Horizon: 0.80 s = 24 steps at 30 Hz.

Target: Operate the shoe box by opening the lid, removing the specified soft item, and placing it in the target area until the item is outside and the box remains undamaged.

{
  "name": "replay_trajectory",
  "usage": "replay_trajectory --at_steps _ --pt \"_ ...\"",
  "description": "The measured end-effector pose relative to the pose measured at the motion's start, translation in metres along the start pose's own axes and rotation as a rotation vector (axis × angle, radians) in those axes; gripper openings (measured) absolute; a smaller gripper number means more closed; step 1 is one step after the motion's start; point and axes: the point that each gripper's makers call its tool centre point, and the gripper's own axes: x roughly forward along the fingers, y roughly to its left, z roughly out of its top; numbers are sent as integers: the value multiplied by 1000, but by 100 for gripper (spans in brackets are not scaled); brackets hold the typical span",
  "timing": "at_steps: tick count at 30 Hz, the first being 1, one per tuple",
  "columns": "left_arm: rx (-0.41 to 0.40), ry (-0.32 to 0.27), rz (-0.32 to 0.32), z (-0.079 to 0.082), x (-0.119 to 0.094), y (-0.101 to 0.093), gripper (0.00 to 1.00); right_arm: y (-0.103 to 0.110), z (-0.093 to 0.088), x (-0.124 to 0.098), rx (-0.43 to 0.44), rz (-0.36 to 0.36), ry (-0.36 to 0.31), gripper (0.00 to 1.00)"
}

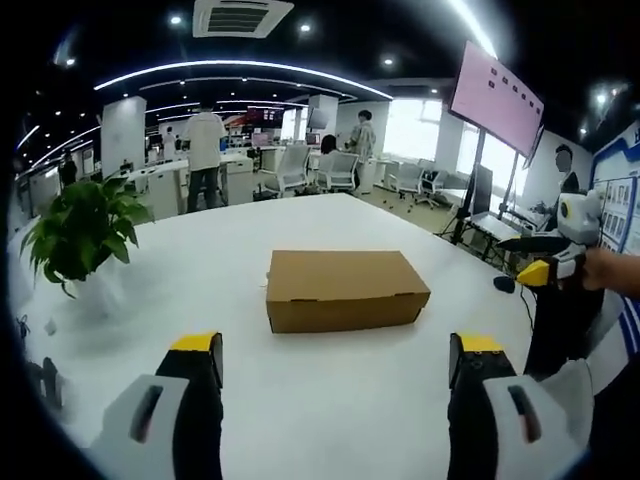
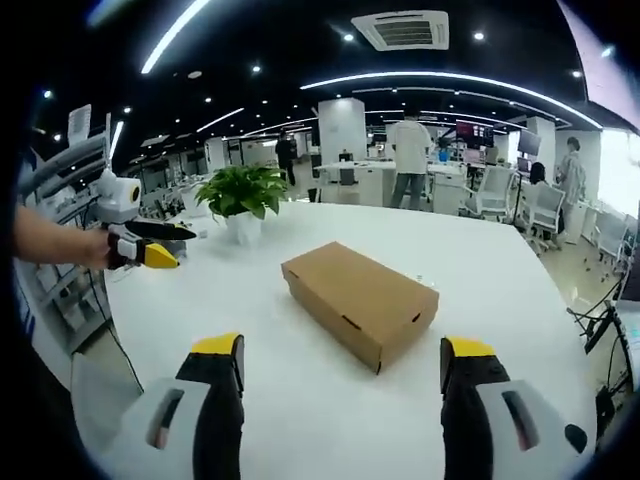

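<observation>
A brown cardboard shoe box (image 1: 345,288) lies with its lid down on the white table (image 1: 300,410). My left gripper (image 1: 337,350) hovers in front of it, open and holding nothing, about a hand's width short of the box. In the right gripper view the same box (image 2: 360,298) sits at an angle, one corner pointing towards me. My right gripper (image 2: 343,352) is open with nothing in it, just short of that corner. Each gripper also appears in the other view, held by a hand: the right gripper (image 1: 540,260) and the left gripper (image 2: 150,245).
A green plant (image 1: 80,230) in a white pot stands on the table left of the box, also seen as the plant (image 2: 242,190) behind it. A small dark object (image 1: 503,284) lies near the table's right edge. Desks, chairs and people fill the office behind.
</observation>
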Motion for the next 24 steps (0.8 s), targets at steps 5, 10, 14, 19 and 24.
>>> replay_trajectory --at_steps 5,10,14,19,24 --pt "39 4 -22 1 9 2 94 -5 -12 10 -91 6 89 72" --pt "22 19 -46 -2 19 8 94 -10 -18 14 -73 40 99 74" --pt "-5 46 -53 -10 35 14 95 -12 -18 19 -57 59 98 74" --pt "23 80 -110 -14 49 8 95 -9 -19 27 -67 74 99 74" --pt "44 71 -131 -13 56 13 95 -15 -17 36 3 46 71 69"
